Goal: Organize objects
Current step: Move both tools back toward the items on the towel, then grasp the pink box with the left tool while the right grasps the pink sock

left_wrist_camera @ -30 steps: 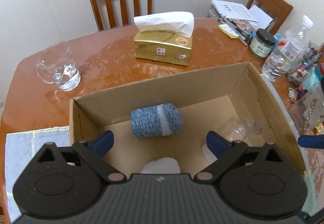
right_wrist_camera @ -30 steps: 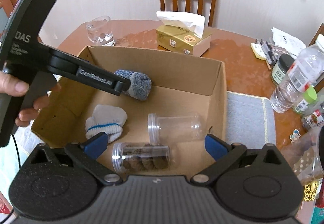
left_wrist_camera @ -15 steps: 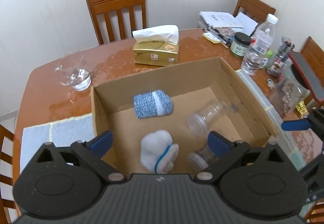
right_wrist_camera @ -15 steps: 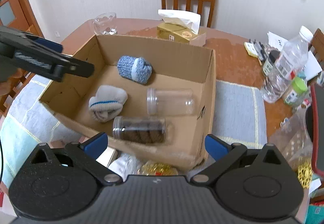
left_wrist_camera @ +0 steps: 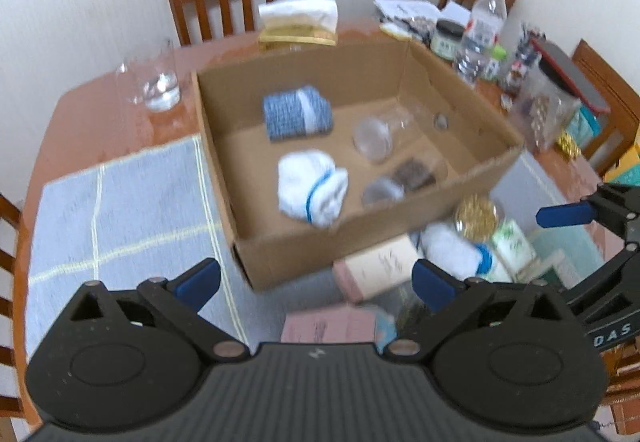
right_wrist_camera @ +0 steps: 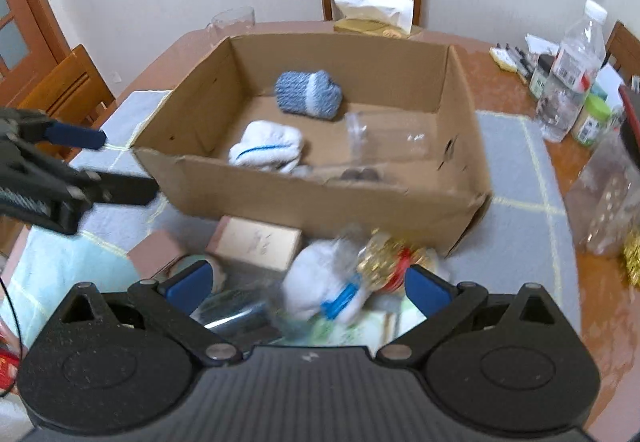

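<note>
An open cardboard box (left_wrist_camera: 460,186) (right_wrist_camera: 320,202) sits on the table. It holds a blue sock roll (left_wrist_camera: 298,118) (right_wrist_camera: 310,94), a white sock roll (left_wrist_camera: 312,190) (right_wrist_camera: 266,148), an empty clear jar (left_wrist_camera: 380,136) (right_wrist_camera: 390,138) and a jar of dark contents (left_wrist_camera: 404,180). In front of the box lie a white sock with blue band (left_wrist_camera: 456,250) (right_wrist_camera: 324,288), pink boxes (left_wrist_camera: 378,268) (right_wrist_camera: 258,242) and a gold-filled jar (left_wrist_camera: 476,214) (right_wrist_camera: 380,254). My left gripper (left_wrist_camera: 316,282) is open and empty above the pile. My right gripper (right_wrist_camera: 308,282) is open and empty above it.
A tissue box (left_wrist_camera: 298,22) (right_wrist_camera: 374,14), a glass (left_wrist_camera: 154,78) and a water bottle (left_wrist_camera: 480,34) (right_wrist_camera: 572,74) stand on the table beyond the box. Chairs surround the table. Jars and clutter crowd the right side. A grey placemat (left_wrist_camera: 120,202) lies left of the box.
Both grippers have pulled back and up from the box. The loose pile in front of the box has come into view.
</note>
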The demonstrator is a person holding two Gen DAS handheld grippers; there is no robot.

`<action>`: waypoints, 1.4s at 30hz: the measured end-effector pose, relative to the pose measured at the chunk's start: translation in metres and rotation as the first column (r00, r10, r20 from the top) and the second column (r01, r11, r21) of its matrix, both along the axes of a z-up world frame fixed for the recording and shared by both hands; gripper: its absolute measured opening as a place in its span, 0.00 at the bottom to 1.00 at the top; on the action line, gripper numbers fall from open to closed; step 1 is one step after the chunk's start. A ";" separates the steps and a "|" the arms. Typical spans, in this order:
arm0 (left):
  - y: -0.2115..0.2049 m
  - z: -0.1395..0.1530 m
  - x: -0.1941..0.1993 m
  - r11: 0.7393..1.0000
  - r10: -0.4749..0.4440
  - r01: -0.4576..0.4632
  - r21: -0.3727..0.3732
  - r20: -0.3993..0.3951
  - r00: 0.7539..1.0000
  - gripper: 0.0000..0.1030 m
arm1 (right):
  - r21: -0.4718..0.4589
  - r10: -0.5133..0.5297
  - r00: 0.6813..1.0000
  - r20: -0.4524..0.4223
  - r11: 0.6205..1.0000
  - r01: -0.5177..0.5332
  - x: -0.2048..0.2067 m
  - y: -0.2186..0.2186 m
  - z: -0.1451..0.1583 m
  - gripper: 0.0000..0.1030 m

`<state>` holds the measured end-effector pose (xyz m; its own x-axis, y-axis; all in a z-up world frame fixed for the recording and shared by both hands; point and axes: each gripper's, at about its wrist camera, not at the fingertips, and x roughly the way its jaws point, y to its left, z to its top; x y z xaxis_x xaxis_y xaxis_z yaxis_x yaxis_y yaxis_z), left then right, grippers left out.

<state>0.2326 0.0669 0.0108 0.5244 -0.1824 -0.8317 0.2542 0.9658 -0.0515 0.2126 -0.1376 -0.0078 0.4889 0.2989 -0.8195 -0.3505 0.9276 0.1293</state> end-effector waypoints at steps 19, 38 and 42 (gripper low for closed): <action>0.011 -0.064 -0.015 0.999 0.002 0.000 0.041 -0.045 0.999 0.98 | -0.040 -0.089 0.993 -0.073 0.995 0.087 -0.042 0.015 -0.038 1.00; 0.076 -0.067 -0.018 0.986 0.161 -0.157 0.065 -0.059 0.985 0.98 | -0.092 -0.013 0.992 -0.125 0.996 0.002 -0.041 0.026 -0.068 1.00; 0.071 -0.078 -0.022 0.996 0.071 -0.067 0.055 -0.080 0.994 0.98 | -0.089 0.004 0.991 -0.136 0.996 -0.016 -0.041 0.027 -0.075 1.00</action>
<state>0.2110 0.1376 -0.0676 0.4642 -0.1028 -0.8798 0.1836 0.9828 -0.0180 0.1712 -0.1107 -0.0830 0.3693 0.2250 -0.9017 -0.3444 0.9343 0.0920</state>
